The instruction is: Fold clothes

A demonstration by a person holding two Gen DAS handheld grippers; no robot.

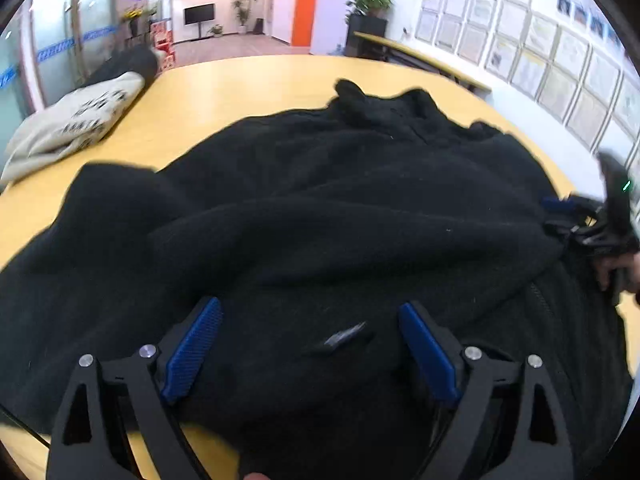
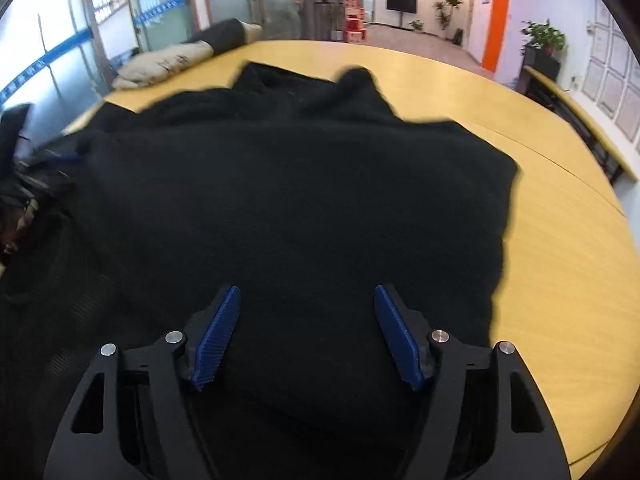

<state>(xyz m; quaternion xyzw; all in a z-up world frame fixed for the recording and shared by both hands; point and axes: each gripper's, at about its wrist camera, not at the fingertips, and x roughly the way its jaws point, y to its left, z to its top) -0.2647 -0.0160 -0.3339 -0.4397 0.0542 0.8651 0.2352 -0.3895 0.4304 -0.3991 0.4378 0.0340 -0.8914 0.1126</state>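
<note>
A black fleece jacket (image 1: 340, 208) lies bunched on the yellow wooden table (image 1: 240, 84), collar at the far side; it also fills the right wrist view (image 2: 288, 200). My left gripper (image 1: 310, 312) is open just above the jacket's near part, blue pads apart, with a small zipper pull (image 1: 344, 336) between them. My right gripper (image 2: 307, 296) is open over the jacket's near right part, nothing between its pads. The right gripper also shows at the right edge of the left wrist view (image 1: 592, 220), and the left gripper at the left edge of the right wrist view (image 2: 28, 168).
A beige printed garment (image 1: 76, 120) lies at the table's far left, with a dark garment (image 1: 128, 64) behind it. The bare table (image 2: 560, 260) extends to the right of the jacket. A second table (image 1: 420, 54) stands by the wall with framed papers.
</note>
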